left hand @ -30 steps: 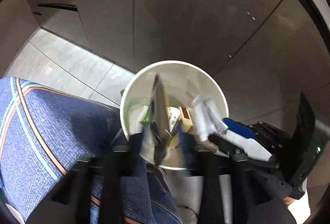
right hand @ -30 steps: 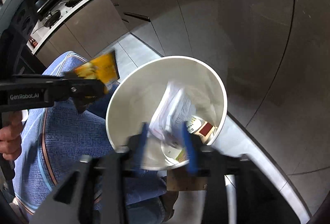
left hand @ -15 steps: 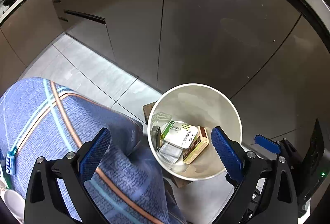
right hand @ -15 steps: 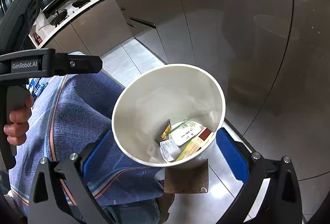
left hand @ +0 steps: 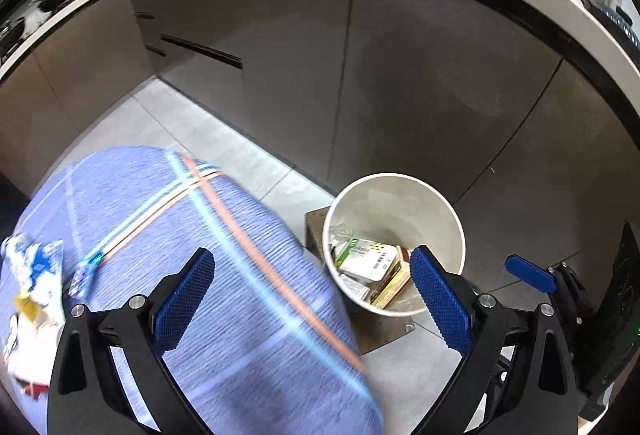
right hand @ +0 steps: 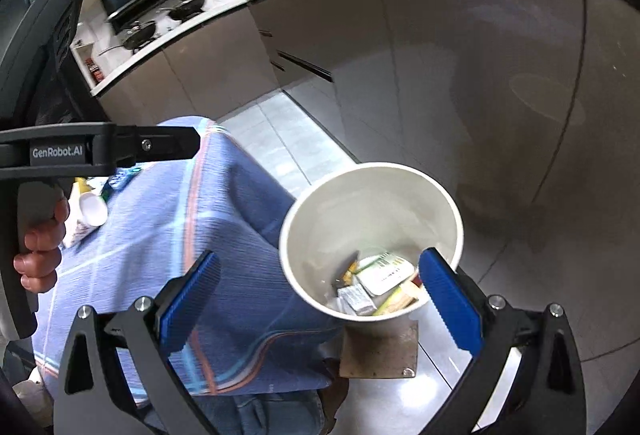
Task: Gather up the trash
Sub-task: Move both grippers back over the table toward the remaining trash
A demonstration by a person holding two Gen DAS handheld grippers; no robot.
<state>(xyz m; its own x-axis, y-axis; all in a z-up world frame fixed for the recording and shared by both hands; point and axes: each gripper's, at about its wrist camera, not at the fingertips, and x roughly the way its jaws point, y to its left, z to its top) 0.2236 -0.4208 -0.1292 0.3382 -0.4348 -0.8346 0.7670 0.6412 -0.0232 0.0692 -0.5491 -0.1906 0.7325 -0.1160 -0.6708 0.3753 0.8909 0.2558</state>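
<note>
With both the left gripper (left hand: 312, 299) and right gripper (right hand: 320, 295) spread fully wide and empty above the white bin (left hand: 394, 247) of boxes on the floor, best swung back to the wrappers (left hand: 30, 299) on the blue-clothed table (left hand: 208, 275), pinched singly

Open air above the white bin (left hand: 452, 219), blue-clothed table edge (left hand: 248, 275) hard beside it.
</note>
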